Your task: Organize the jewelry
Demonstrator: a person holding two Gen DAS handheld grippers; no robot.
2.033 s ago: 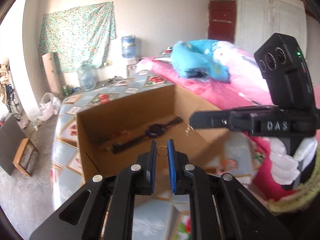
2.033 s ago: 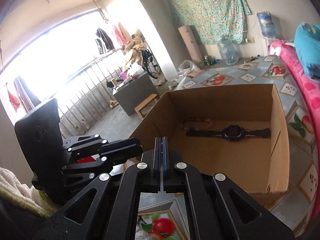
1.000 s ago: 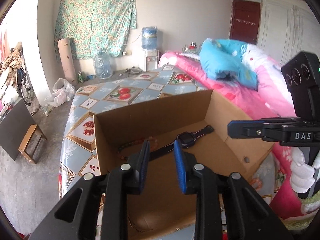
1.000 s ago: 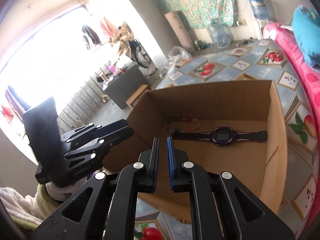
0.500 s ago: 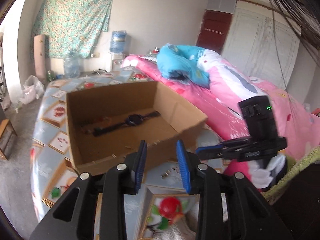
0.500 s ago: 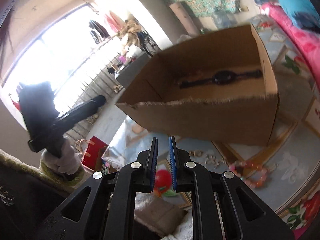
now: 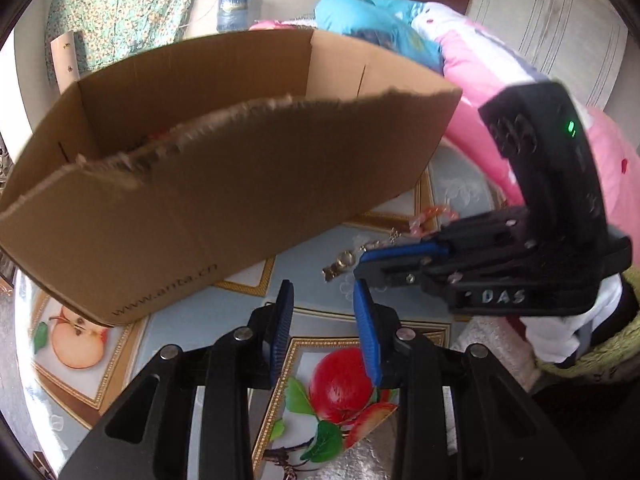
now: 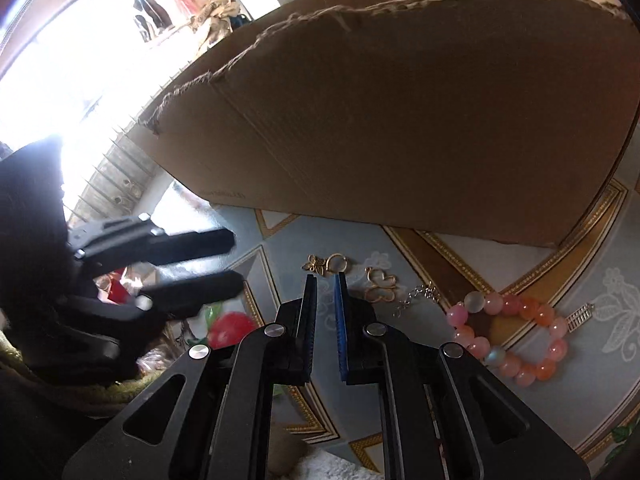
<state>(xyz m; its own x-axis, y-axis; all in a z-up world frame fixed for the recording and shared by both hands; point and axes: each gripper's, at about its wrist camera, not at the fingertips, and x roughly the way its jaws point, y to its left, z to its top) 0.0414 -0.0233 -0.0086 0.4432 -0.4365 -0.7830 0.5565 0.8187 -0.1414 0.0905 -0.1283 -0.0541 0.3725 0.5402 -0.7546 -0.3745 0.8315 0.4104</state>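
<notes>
Right gripper (image 8: 324,276), jaws narrowly parted and just closing, nothing between, above gold ring (image 8: 335,261) near cardboard box (image 8: 400,120); left gripper (image 7: 323,300) released, empty. Risk: thin ring skidded aside if pinched off-centre.

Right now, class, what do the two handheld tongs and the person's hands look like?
Both tongs are black with blue ribbed pads and silver bolts. The right tongs bear white "DAS" lettering and a green light on the upright housing. The hand holding them wears a white glove.
</notes>
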